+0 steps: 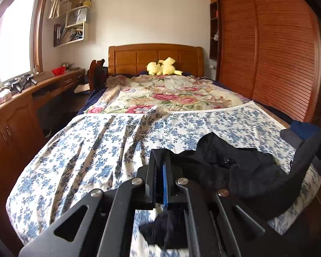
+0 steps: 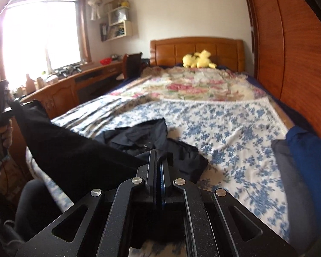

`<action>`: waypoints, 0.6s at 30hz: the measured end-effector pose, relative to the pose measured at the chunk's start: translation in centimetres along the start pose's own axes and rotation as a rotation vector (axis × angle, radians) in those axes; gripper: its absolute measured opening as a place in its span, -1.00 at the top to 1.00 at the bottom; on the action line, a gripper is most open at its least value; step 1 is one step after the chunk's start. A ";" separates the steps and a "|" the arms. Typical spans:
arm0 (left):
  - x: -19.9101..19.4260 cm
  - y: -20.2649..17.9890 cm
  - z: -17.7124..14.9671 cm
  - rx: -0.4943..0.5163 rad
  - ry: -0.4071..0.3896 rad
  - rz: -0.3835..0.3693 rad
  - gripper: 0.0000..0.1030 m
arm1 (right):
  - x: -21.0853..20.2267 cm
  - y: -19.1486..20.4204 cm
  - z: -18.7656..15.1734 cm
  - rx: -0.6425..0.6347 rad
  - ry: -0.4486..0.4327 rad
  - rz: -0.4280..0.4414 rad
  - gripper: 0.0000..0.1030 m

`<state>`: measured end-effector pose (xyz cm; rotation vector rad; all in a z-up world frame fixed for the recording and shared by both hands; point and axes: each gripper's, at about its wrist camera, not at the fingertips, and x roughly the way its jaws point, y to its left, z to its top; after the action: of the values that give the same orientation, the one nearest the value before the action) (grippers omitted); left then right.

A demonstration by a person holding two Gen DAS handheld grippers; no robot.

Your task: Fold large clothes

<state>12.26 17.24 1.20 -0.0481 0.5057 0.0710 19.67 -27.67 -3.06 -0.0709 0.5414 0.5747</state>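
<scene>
Two handheld grippers stretch a dark garment over a bed — folding looks barely begun.

Left wrist view: the left gripper (image 1: 162, 171) has its jaws closed on an edge of the black garment (image 1: 246, 169), which trails rumpled across the blue-flowered sheet (image 1: 92, 150) toward the right gripper (image 1: 308, 150) at the frame's edge. Right wrist view: the right gripper (image 2: 159, 167) — jaws fully closed — pinches the black garment (image 2: 74, 156), raised between both tools; the rest lies bunched, no neat fold visible. A red basket (image 2: 105, 60) sits on the far worktop (image 2: 92, 70), contents unclear.
</scene>
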 end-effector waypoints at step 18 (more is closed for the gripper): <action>14.5 -0.9 5.6 0.123 0.103 0.047 0.94 | 20.4 -8.1 4.4 0.048 0.157 -0.239 1.00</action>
<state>27.63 17.49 -0.93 0.0809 0.6137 0.0837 40.42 -23.42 -10.27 -0.1336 0.6886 0.3244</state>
